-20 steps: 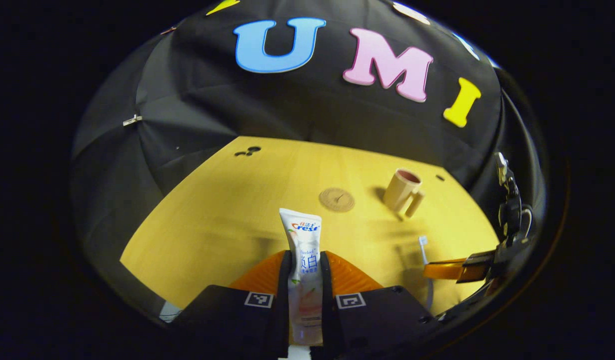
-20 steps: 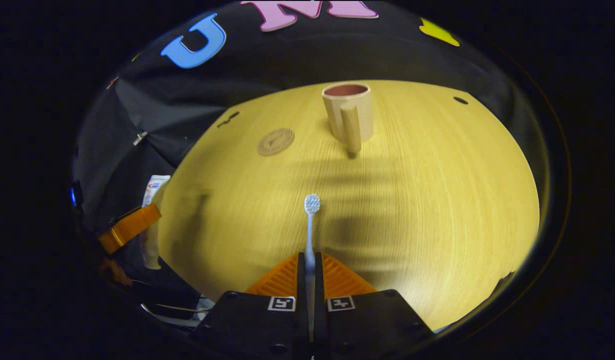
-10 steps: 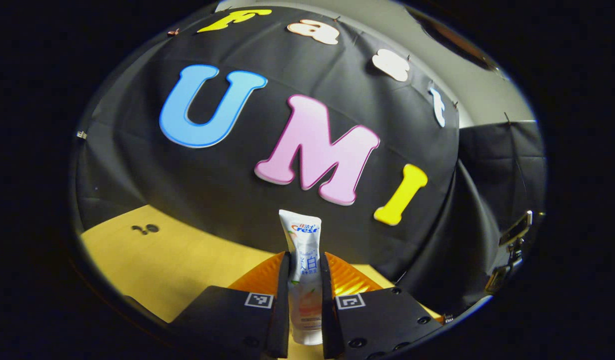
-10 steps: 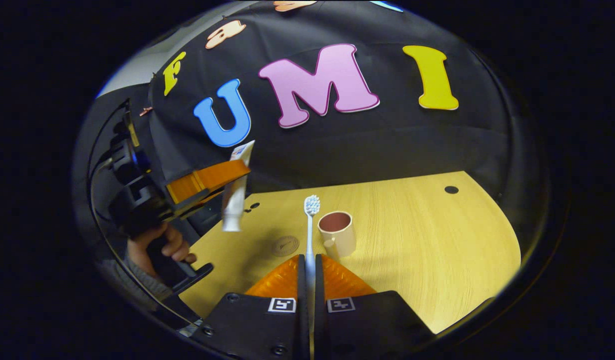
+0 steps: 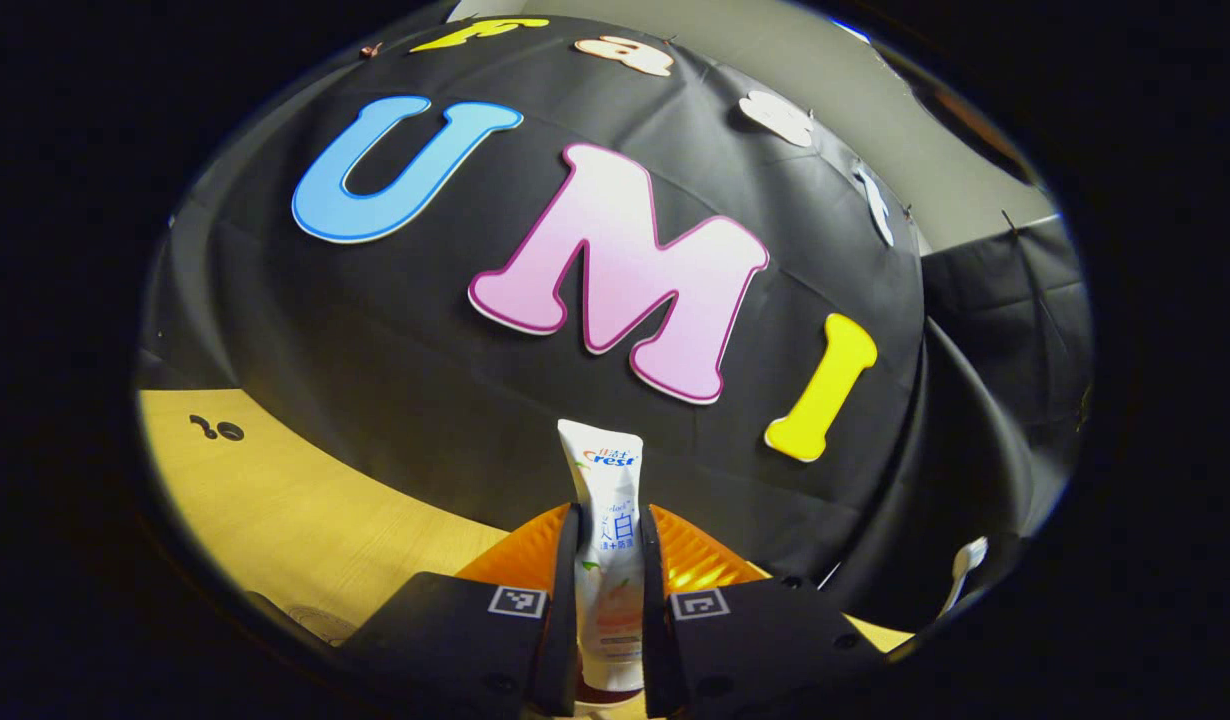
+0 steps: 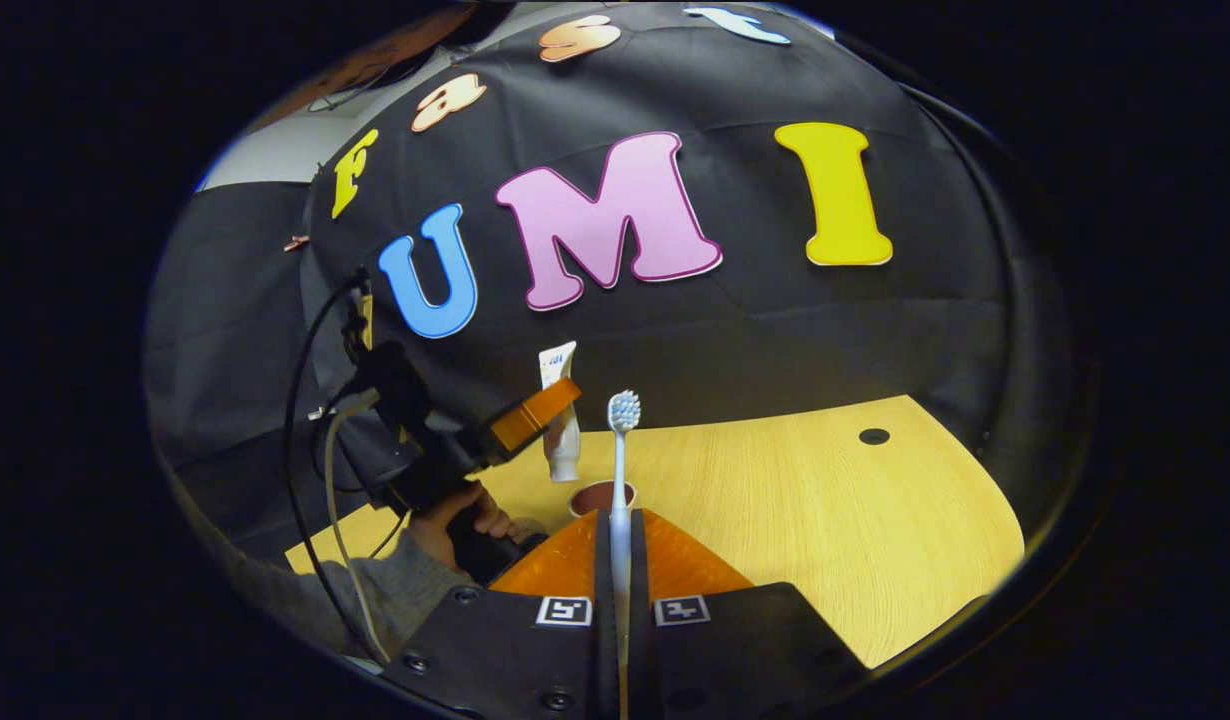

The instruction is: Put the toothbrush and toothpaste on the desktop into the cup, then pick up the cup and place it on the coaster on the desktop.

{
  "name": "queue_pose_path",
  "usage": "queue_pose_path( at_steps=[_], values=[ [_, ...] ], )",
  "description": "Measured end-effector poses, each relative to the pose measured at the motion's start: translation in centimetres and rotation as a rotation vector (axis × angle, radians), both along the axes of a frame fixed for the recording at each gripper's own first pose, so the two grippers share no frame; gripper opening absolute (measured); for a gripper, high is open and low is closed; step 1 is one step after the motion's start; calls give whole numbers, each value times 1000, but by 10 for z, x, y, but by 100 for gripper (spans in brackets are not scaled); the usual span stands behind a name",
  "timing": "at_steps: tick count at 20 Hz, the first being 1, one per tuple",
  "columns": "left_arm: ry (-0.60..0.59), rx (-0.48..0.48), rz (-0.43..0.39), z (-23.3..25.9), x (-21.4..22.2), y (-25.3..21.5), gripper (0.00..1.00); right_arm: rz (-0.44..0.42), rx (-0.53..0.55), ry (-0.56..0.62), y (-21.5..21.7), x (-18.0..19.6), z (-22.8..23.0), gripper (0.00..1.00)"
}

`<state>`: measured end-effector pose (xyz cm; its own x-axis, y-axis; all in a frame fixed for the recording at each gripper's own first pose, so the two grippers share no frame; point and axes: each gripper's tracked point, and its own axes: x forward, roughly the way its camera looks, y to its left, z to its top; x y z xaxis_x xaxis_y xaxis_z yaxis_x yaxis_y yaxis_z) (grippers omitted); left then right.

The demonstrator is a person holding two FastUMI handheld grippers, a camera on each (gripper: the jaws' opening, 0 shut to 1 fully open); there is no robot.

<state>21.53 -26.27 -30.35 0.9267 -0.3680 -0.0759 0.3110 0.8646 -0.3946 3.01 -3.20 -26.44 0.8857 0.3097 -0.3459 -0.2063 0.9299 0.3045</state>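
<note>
The left claw [image 5: 611, 560] is clenched on the toothpaste tube [image 5: 607, 520], which stands upright between its fingers; in the right gripper view that tube [image 6: 558, 415] hangs cap-down above the cup [image 6: 601, 497], just over the rim. The right claw [image 6: 620, 560] grips the toothbrush [image 6: 621, 470] by its handle, bristle head up. The cup stands on the wooden counter [image 6: 825, 500] toward its left side in that view, partly hidden behind the right claw's fingers.

To do this step well, the tube probably needs centring over the cup mouth, then lowering until the cap is inside before the fingers let go, so it does not tip the cup. The toothbrush should wait clear to one side, since both claws crowd the same opening.

Compared with half a second ago, the left claw has come closer to the cup and the tube has moved from beside the coaster to over the cup. The right claw has also closed in, so the cup now sits low behind its fingers.
</note>
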Motion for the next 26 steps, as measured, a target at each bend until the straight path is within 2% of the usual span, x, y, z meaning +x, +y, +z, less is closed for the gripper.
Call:
queue_pose_path(
  at_steps=[5, 11, 14, 15, 16, 17, 20, 26],
  values=[
    [26, 39, -5, -38, 0, -3, 31, -17, 6, -23, -7, 16, -8, 8],
    [79, 57, 7, -70, -11, 1, 31, -54, 55, -86, -9, 46, 9, 8],
    [101, 54, 0, -82, -20, 1, 35, -57, 48, -136, -8, 65, 22, 8],
    [109, 55, -1, -86, -22, 2, 41, -55, 48, -157, -6, 72, 27, 8],
    [119, 52, -10, -90, -25, 1, 32, -52, 50, -175, -4, 78, 31, 8],
    [128, 46, -20, -94, -28, -1, 38, -46, 58, -192, 0, 86, 36, 7],
    [108, 17, -38, -87, -33, -1, 42, -28, 100, -239, 14, 109, 46, 8],
    [159, -50, -8, -91, -49, 20, 53, 6, 157, -290, 49, 149, 44, 8]
  ],
)
